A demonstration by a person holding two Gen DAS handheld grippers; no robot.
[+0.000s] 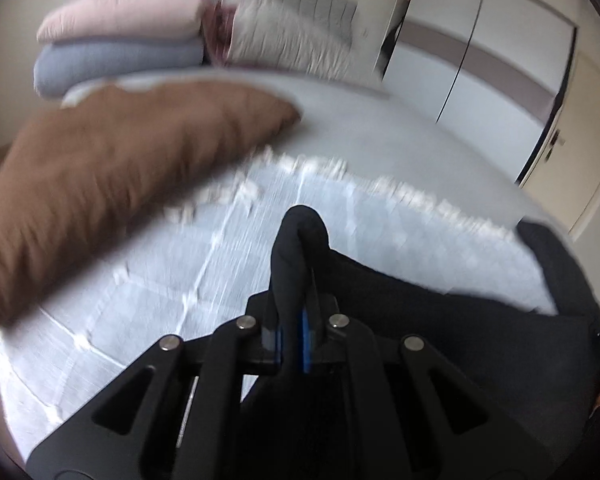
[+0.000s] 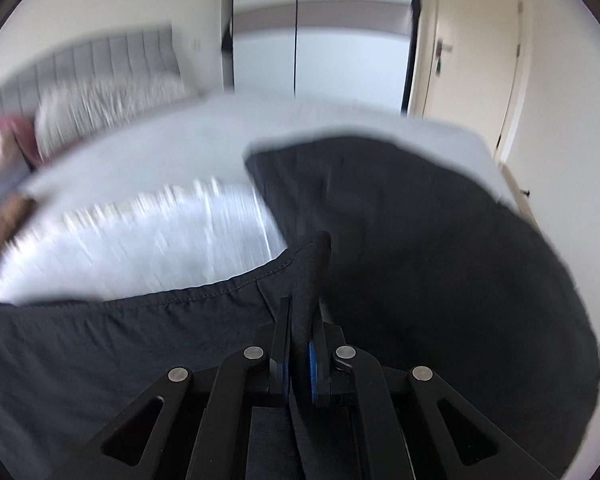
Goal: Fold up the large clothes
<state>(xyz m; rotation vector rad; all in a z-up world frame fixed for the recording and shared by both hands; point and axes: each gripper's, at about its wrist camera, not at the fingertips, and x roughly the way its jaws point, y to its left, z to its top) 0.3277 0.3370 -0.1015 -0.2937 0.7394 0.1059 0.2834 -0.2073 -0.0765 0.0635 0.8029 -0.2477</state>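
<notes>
Both hand-held grippers are clamped on one dark garment (image 2: 420, 240): the left hand-held gripper (image 1: 296, 280) pinches a bunched fold that pokes up between its fingers, and the right hand-held gripper (image 2: 302, 320) pinches a stitched hem edge. From the right grip the cloth spreads wide to the right and near edge of the bed (image 2: 160, 152), while pale blue bedding (image 1: 180, 260) lies bare between the grips. A brown garment (image 1: 100, 168) lies at the left edge, folded clothes (image 1: 120, 44) are stacked beyond it, and open bed surface stretches toward the wardrobe doors (image 2: 320, 40).
</notes>
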